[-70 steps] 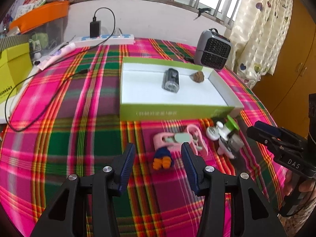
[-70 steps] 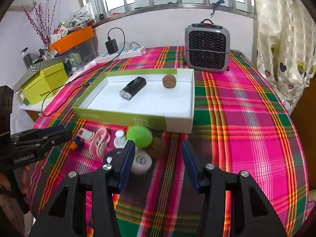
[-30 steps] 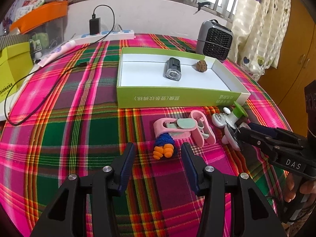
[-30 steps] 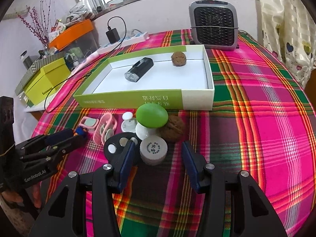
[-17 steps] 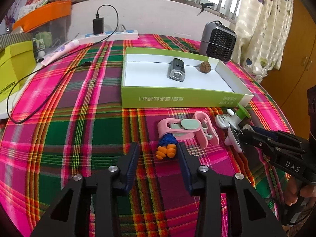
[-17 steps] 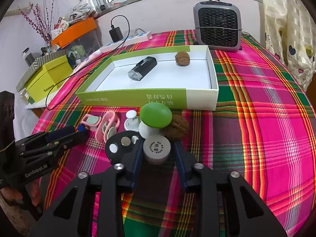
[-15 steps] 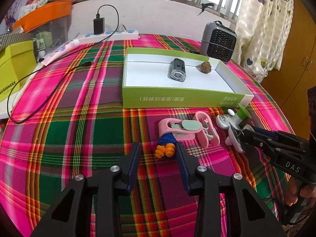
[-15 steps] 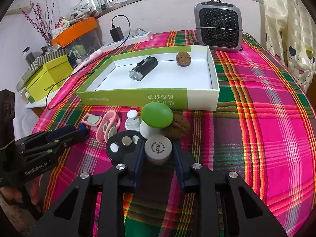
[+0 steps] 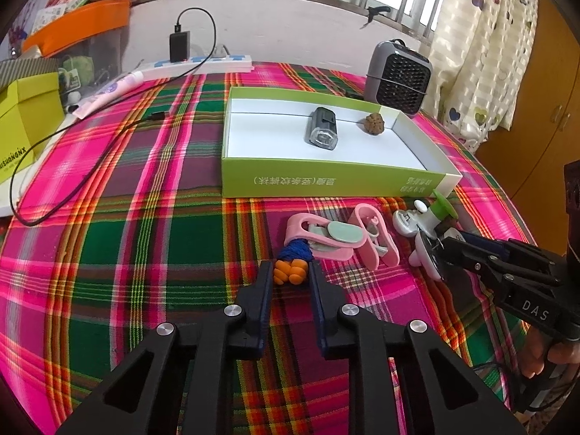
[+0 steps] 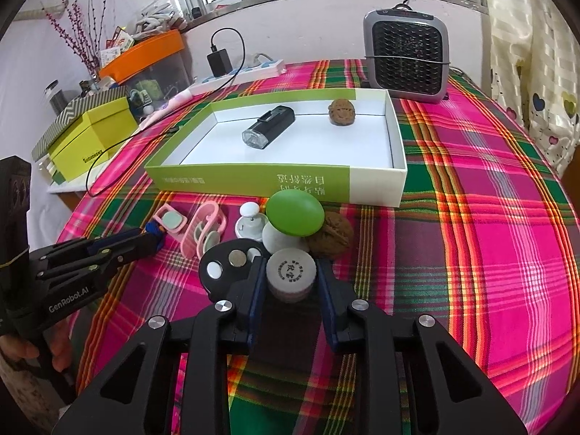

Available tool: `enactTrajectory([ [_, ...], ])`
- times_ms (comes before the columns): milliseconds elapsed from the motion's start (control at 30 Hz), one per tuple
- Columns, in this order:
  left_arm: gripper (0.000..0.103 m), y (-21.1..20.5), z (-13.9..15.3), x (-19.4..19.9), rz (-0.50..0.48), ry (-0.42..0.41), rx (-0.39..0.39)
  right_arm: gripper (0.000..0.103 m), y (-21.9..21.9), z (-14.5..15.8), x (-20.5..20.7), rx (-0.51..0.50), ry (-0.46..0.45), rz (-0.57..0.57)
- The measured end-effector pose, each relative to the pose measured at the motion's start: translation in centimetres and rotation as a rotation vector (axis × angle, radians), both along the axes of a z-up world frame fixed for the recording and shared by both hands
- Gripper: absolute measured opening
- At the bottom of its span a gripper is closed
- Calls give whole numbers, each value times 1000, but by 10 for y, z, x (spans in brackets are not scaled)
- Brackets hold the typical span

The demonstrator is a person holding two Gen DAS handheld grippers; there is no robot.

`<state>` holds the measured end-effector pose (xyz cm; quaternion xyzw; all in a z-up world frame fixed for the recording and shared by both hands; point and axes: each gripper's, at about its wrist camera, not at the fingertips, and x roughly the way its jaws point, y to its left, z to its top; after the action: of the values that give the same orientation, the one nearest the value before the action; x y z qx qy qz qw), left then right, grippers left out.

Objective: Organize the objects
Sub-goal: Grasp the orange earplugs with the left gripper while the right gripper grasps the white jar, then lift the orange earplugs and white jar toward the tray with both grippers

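On the plaid-covered table [image 10: 471, 188], a shallow green box [image 10: 253, 181] with a white inside sits toward the far side, holding a small black flashlight [image 10: 268, 127] and a walnut [image 10: 341, 111] that lie apart from each other. Just near of the box's front wall lies a cluster of small things. The right tool [image 10: 290, 275] has its two fingers closed on a round white container [image 10: 290, 276] with a printed lid, pads pressing both its sides. Touching that container on the far side is a green-capped mushroom-shaped piece [image 10: 294, 213], with a second walnut [image 10: 331, 235] just to its right and a black disc [image 10: 228, 264] holding small round pieces just to its left.

Farther left, the left tool [image 9: 290, 279] has its fingers narrowed around an orange and blue toy [image 9: 291, 266]; whether the pads actually press it cannot be told. Two pink clips [image 9: 337, 239] lie just beyond that toy, between it and the box.

At the far edge stand a grey heater [image 10: 407, 59] on the right and a white power strip [image 10: 246, 72] with a black charger plugged in on the left. A yellow-green box [image 10: 90, 130] sits at the far left.
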<state>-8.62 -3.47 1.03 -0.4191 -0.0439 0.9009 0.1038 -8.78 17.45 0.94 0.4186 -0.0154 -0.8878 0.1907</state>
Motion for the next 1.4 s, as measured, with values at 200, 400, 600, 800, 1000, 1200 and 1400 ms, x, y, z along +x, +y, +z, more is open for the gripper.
enactTrajectory([
  [200, 18, 3, 1, 8, -19, 0, -2, 29, 2, 2, 3, 10, 13, 4],
  [400, 18, 3, 1, 20, -41, -1, 2, 29, 5, 4, 7, 19, 22, -3],
  [600, 18, 6, 1, 26, -58, -5, -4, 29, 9, 4, 12, 41, 23, -9],
  [800, 20, 8, 0, 23, -63, -2, -1, 29, 13, 1, 15, 79, 16, -27],
  [1000, 31, 13, 0, 21, -93, 6, -15, 29, 14, -1, 13, 84, 9, -30],
  [1200, 31, 18, 0, 21, -96, 12, -50, 29, 14, -2, 12, 86, 4, -23],
  [1400, 24, 17, 1, 20, -83, 13, -63, 29, 11, -2, 12, 101, 6, -20],
])
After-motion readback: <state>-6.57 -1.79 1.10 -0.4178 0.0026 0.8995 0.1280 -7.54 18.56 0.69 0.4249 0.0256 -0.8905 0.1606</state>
